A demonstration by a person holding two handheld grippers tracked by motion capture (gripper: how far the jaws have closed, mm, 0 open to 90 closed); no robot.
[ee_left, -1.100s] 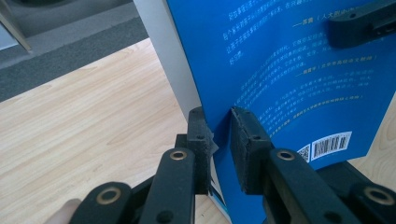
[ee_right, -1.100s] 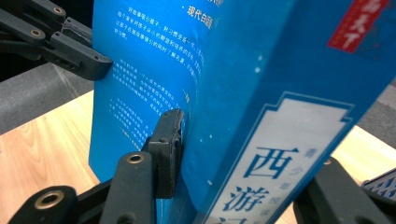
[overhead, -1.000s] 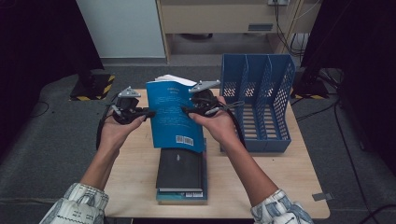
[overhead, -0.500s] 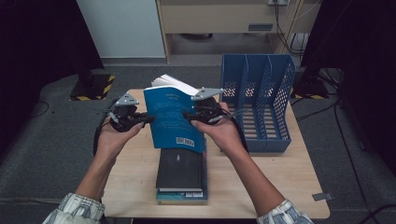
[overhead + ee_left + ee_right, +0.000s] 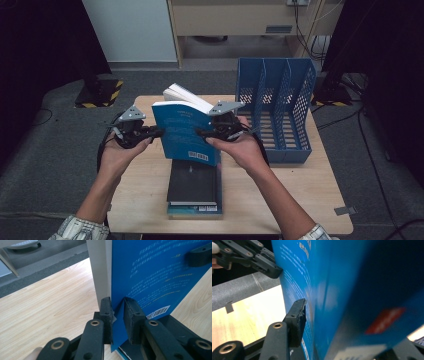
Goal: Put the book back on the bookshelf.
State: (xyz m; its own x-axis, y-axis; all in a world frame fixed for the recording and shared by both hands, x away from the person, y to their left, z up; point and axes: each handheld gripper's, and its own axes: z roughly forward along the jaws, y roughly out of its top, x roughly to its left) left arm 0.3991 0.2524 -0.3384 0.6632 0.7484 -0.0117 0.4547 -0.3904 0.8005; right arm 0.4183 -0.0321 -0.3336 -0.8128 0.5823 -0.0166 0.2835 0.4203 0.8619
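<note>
A blue book (image 5: 185,132) hangs upright over the table, held from both sides. My left gripper (image 5: 157,132) is shut on its back cover alone. In the left gripper view the jaws (image 5: 117,312) pinch that cover, peeled away from the white page block (image 5: 98,272). My right gripper (image 5: 201,133) straddles the spine side. In the right gripper view its near pad (image 5: 298,315) lies against the cover, and the far jaw is hidden behind the book (image 5: 352,290). These jaws have just been opening, with the book between them.
Below the book, a stack of books (image 5: 192,187) lies flat on the wooden table (image 5: 145,200), a dark one on top. A blue slotted file rack (image 5: 280,120) stands at the right. The left half of the table is bare wood.
Both grippers and the blue book have drifted a little nearer to me, over the stack. The book's white pages now fan out more at the top.
</note>
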